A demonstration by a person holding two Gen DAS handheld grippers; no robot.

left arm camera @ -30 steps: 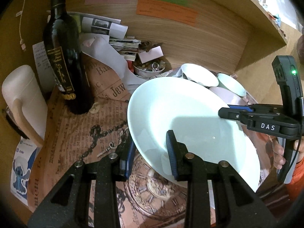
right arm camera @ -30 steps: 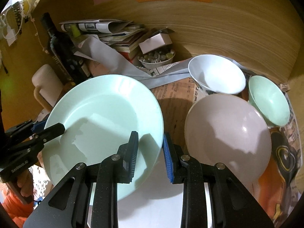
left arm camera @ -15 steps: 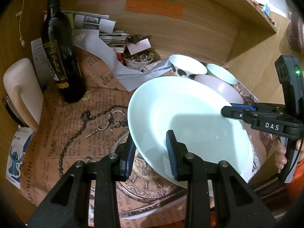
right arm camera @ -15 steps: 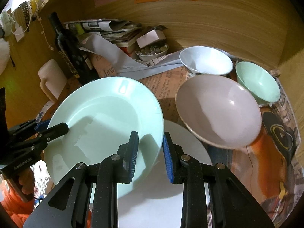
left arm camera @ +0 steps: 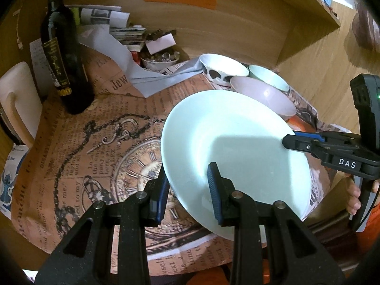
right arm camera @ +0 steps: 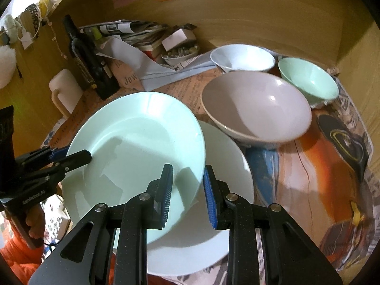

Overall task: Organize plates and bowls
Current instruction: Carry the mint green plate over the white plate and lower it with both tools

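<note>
A pale green plate [left arm camera: 237,142] [right arm camera: 142,142] hangs tilted above the table, held at two sides of its rim. My left gripper [left arm camera: 187,173] is shut on its near-left rim; it also shows at the left of the right wrist view as the left gripper [right arm camera: 80,156]. My right gripper [right arm camera: 187,169] is shut on the opposite rim, also seen as the right gripper [left arm camera: 292,141]. Under the green plate lies a larger white plate [right arm camera: 225,213]. Behind stand a grey-pink bowl [right arm camera: 256,106], a white bowl [right arm camera: 242,57] and a green bowl [right arm camera: 308,80].
A dark wine bottle [left arm camera: 64,54] and a cream mug [left arm camera: 19,99] stand at the left. Papers, books and a small dish of trinkets [left arm camera: 159,59] pile against the wooden back wall [left arm camera: 237,28]. Printed newspaper sheets [left arm camera: 95,154] cover the table.
Both grippers have drawn back from the back wall with the green plate still held between them. The bowls and bottle now lie farther off, and more of the white plate shows beneath.
</note>
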